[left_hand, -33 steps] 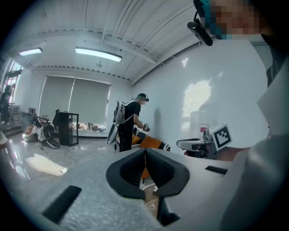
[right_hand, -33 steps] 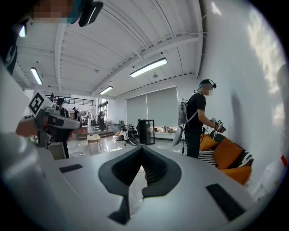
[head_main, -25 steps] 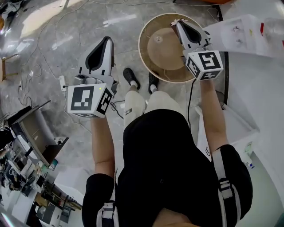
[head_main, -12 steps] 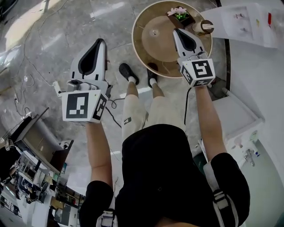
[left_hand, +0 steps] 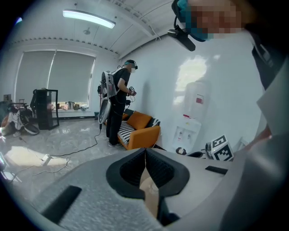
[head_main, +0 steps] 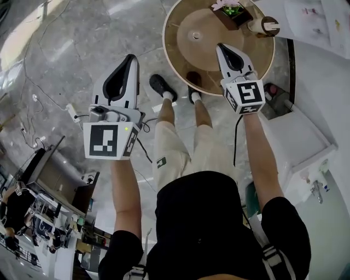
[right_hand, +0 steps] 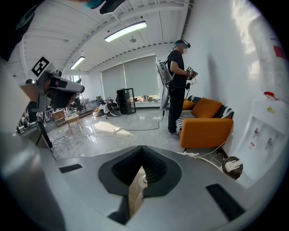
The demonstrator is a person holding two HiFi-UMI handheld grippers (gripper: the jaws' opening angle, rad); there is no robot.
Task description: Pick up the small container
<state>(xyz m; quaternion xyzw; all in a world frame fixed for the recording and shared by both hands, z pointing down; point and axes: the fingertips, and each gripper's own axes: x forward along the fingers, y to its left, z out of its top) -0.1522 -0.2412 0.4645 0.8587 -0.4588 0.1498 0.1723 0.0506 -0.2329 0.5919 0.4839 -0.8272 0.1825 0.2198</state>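
A small round container [head_main: 266,25] with a dark lid stands at the far right rim of the round wooden table [head_main: 186,60]; in the right gripper view the container [right_hand: 231,167] shows low on the right. My right gripper [head_main: 222,48] hovers over the table's near right part, short of the container, jaws shut with nothing in them. Shut and holding nothing too, my left gripper [head_main: 131,58] hangs over the floor to the left of the table. Each gripper's own view shows closed jaws: the left gripper [left_hand: 145,151] and the right gripper [right_hand: 142,149].
A brown planter box with flowers [head_main: 231,12] sits on the table left of the container. A white water dispenser [head_main: 303,136] stands to the right. Cables [head_main: 33,93] trail over the marble floor. Another person [right_hand: 178,85] stands by an orange sofa [right_hand: 207,124].
The head view has tilted, so the planter and the container came into sight at the table's far side. Both grippers stay shut; the right one now sits nearer the table's front.
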